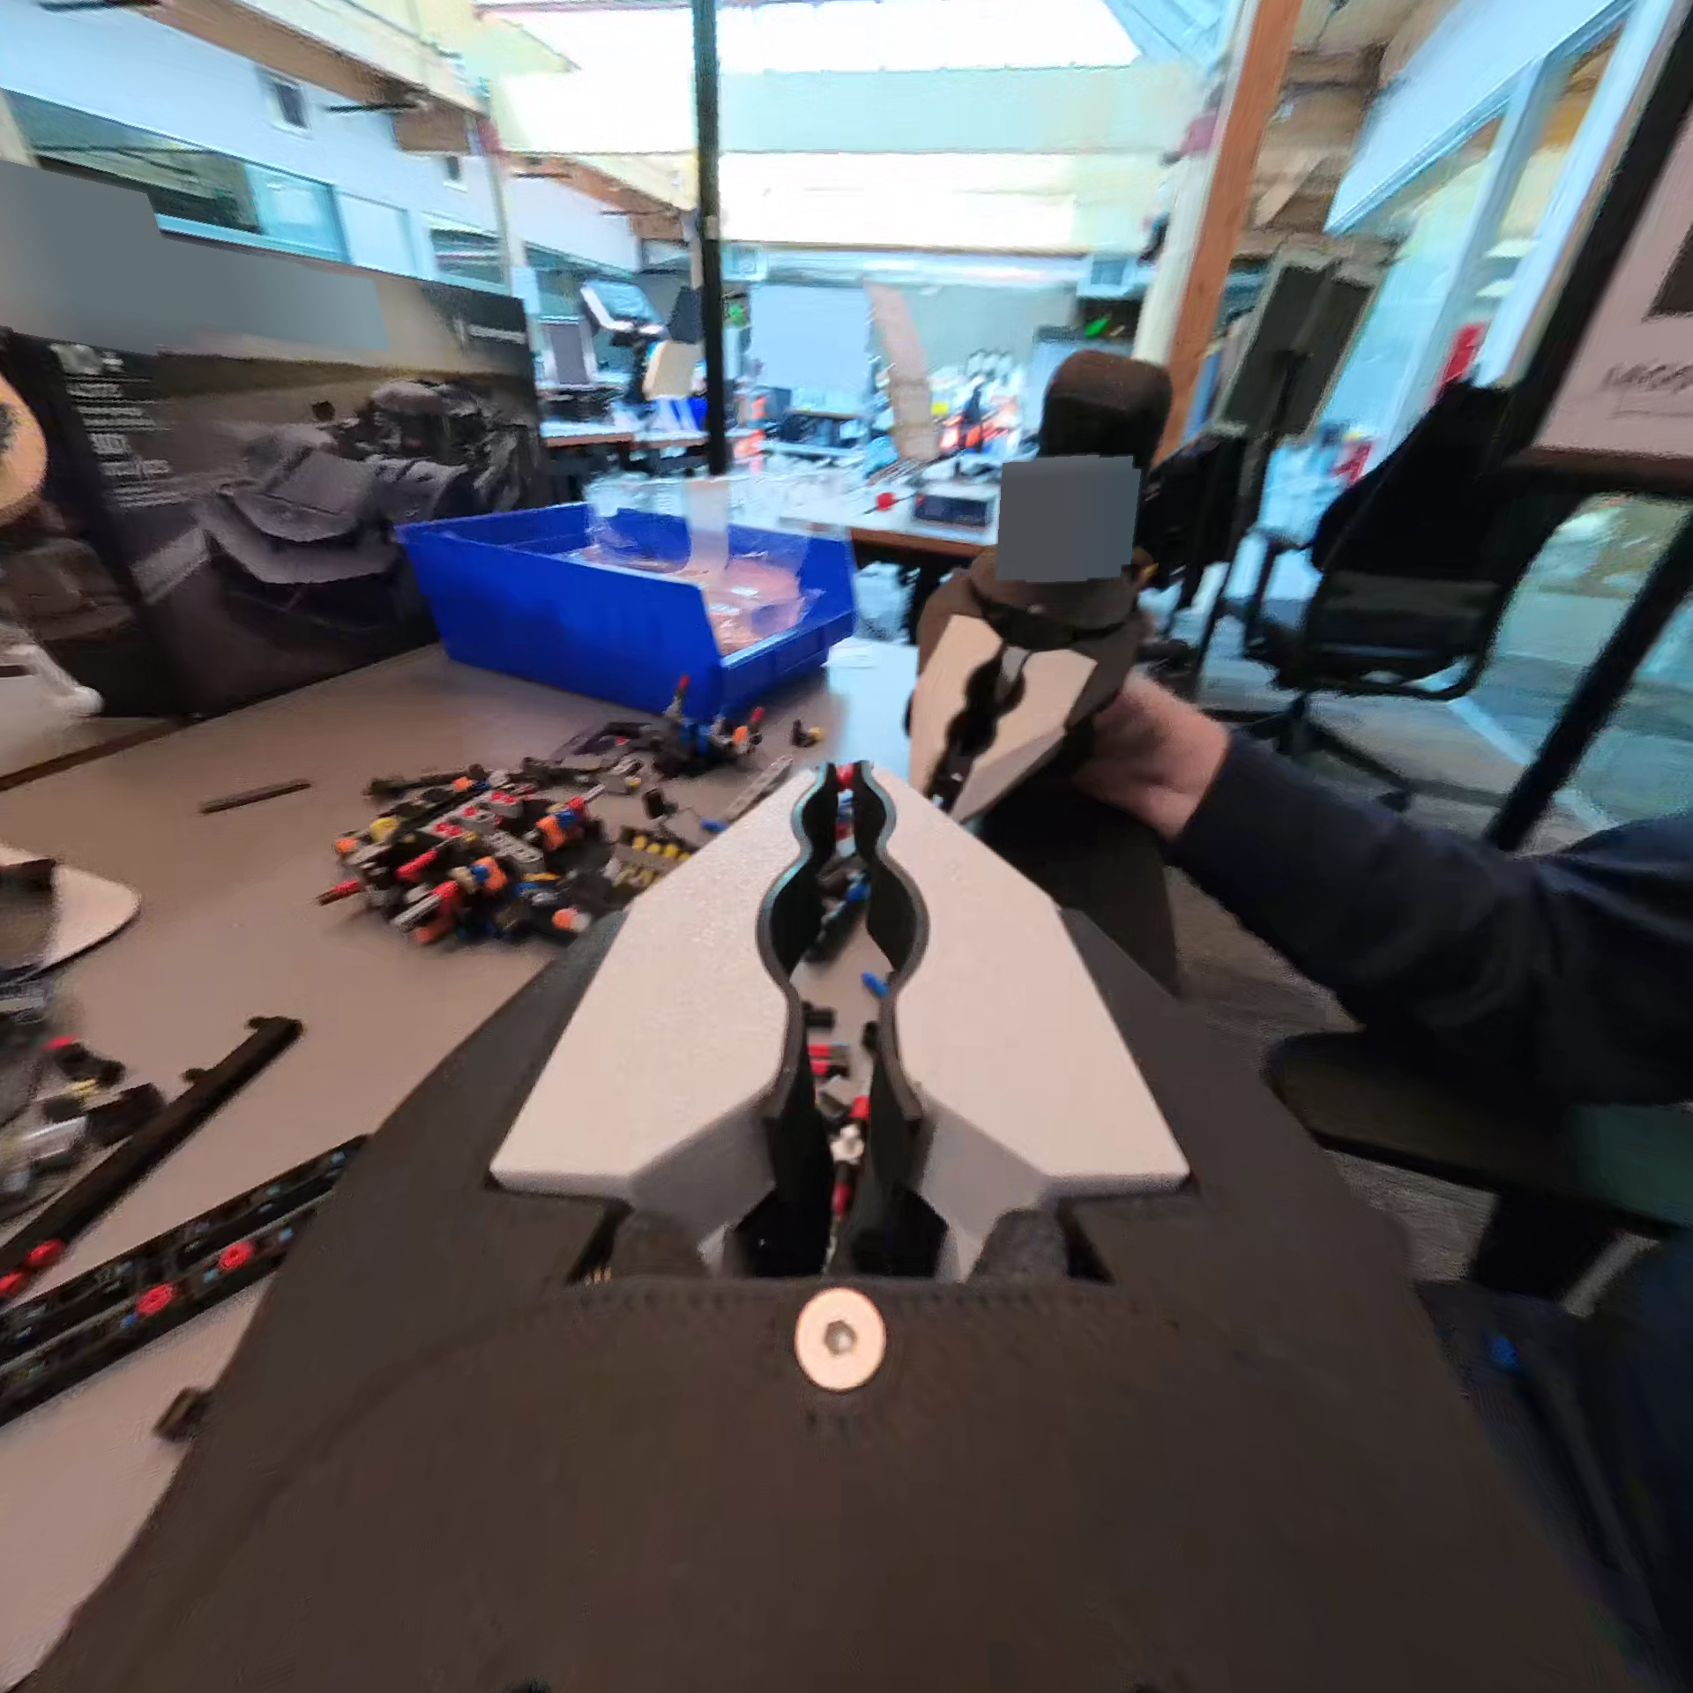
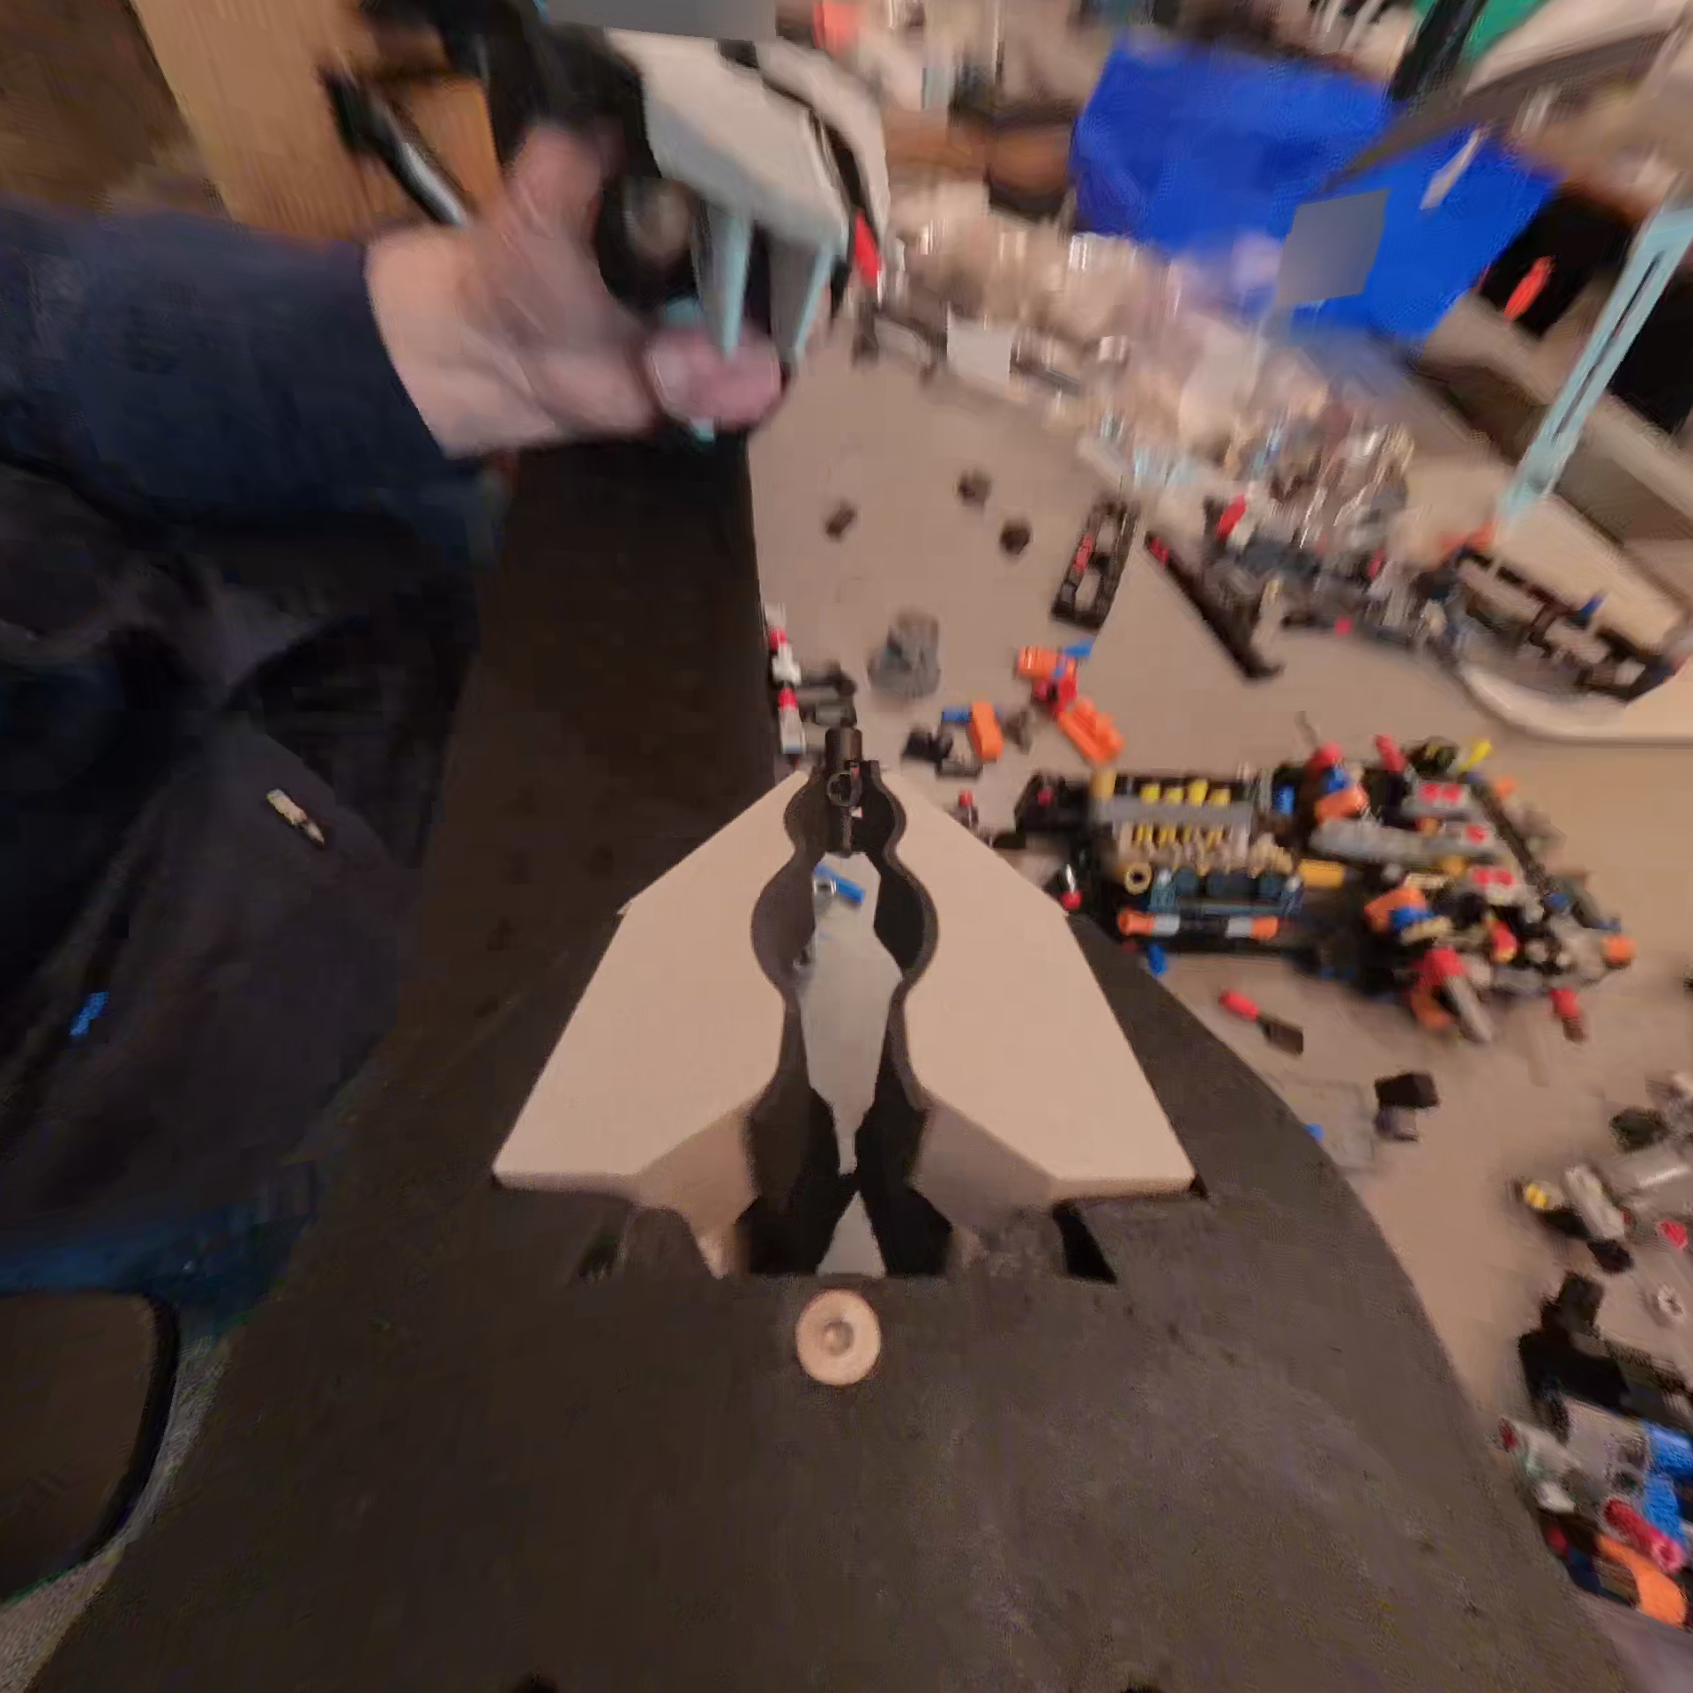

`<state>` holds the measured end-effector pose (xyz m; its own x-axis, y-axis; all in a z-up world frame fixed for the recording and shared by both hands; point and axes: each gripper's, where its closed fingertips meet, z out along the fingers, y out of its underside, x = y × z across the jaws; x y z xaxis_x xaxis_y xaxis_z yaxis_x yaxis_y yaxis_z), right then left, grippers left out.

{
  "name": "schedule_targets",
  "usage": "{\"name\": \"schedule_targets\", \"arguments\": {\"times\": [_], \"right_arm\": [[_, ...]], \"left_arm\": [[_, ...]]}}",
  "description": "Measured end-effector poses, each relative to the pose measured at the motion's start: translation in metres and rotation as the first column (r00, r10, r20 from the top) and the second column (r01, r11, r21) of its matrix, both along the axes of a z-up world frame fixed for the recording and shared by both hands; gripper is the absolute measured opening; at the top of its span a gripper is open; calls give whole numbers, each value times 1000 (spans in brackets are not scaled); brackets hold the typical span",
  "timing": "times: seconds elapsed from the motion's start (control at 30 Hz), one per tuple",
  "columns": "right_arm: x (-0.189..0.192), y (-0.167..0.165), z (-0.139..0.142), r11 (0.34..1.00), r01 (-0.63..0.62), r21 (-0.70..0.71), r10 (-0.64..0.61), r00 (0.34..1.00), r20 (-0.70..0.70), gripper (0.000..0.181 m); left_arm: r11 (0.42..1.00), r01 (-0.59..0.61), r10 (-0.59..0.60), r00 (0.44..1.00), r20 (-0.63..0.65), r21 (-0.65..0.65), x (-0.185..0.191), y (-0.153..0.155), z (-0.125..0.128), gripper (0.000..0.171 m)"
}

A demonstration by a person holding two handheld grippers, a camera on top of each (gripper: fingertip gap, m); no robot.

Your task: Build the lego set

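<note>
My left gripper (image 1: 847, 779) is shut, with a small red piece (image 1: 845, 771) pinched at its tips. It shows blurred in the right wrist view (image 2: 847, 238), held high with the red piece (image 2: 866, 247) at its end. My right gripper (image 2: 843, 788) is shut on a small black connector piece (image 2: 843, 770) that sticks out past the tips. In the left wrist view the right gripper (image 1: 957, 779) hangs just right of and beyond my left tips, close but apart. A pile of loose lego parts (image 1: 495, 852) (image 2: 1328, 879) lies on the grey table (image 1: 275, 962).
A blue bin (image 1: 595, 614) (image 2: 1283, 165) stands at the back, beside the dark set box (image 1: 275, 513). Long black beams with red pins (image 1: 137, 1264) lie at the near left. The person's hands (image 1: 1145, 760) (image 2: 531, 339) hold the grippers. Office chairs (image 1: 1374, 595) stand past the table's right edge. About 12 cm separates my left fingertips from my right.
</note>
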<state>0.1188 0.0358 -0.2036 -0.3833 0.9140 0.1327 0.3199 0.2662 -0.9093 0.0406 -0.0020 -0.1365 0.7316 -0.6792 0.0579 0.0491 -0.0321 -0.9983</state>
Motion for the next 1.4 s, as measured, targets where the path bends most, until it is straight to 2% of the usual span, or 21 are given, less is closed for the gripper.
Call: {"name": "schedule_targets", "arguments": {"times": [0.07,0.1,0.13,0.27,0.37,0.43,0.5,0.6,0.67,0.73,0.8,0.87,0.9,0.97,1.0,1.1,1.2,1.33,1.4], "right_arm": [[1,-1,8,1000,-7,-17,6,999,-44,5],[3,0,10,1000,-7,-25,5,998,-55,5],[3,1,7,1000,2,-22,-3,999,-43,5],[-3,4,-11,999,27,22,-28,999,44,5],[-2,3,-10,999,20,25,-21,999,33,5],[-1,4,-8,1000,21,20,-21,999,28,5],[-1,4,-10,1000,21,24,-22,999,33,5],[-1,4,-8,1000,20,17,-21,999,27,5],[0,5,-8,1000,22,14,-22,999,26,5],[0,5,-9,1000,21,15,-21,999,30,6],[-1,5,-10,1000,22,18,-22,999,36,5],[-1,5,-10,1000,22,20,-23,999,36,5],[0,5,-10,1000,22,21,-22,999,35,5],[0,4,-9,1000,19,20,-20,999,30,5],[0,4,-9,1000,19,20,-20,999,29,5],[0,4,-9,1000,18,21,-18,999,29,6],[0,4,-9,1000,18,22,-19,999,30,5],[0,4,-9,1000,17,22,-18,999,32,5],[0,4,-10,1000,16,23,-17,999,33,6]], "left_arm": [[996,-57,49,990,-132,-61,-2,14,-22,1],[994,-33,20,992,-125,-100,2,17,-26,1],[991,-46,30,990,-134,-123,2,22,-30,1],[958,-181,100,939,-328,-224,-2,44,-65,2],[920,-231,106,924,-367,-317,-6,53,-82,27],[915,-274,140,905,-402,-297,-10,58,-83,43],[926,-286,167,896,-411,-247,-12,57,-76,50],[960,-253,184,894,-409,-121,-4,44,-54,43],[983,-162,112,906,-407,-89,18,23,-42,40],[996,-33,-10,895,-446,-87,51,-7,-36,35],[978,152,-200,865,-459,-140,94,-46,-37,31],[913,323,-406,780,-476,-249,137,-88,-56,28],[868,377,-495,712,-498,-323,153,-108,-74,24],[810,379,-583,594,-554,-447,171,-133,-113,23],[767,405,-640,543,-544,-498,181,-148,-129,20],[689,394,-723,418,-550,-608,191,-173,-172,18],[656,363,-752,387,-533,-662,191,-178,-198,15],[602,387,-794,384,-471,-698,195,-185,-212,10],[600,359,-793,381,-475,-715,192,-183,-224,10]]}}
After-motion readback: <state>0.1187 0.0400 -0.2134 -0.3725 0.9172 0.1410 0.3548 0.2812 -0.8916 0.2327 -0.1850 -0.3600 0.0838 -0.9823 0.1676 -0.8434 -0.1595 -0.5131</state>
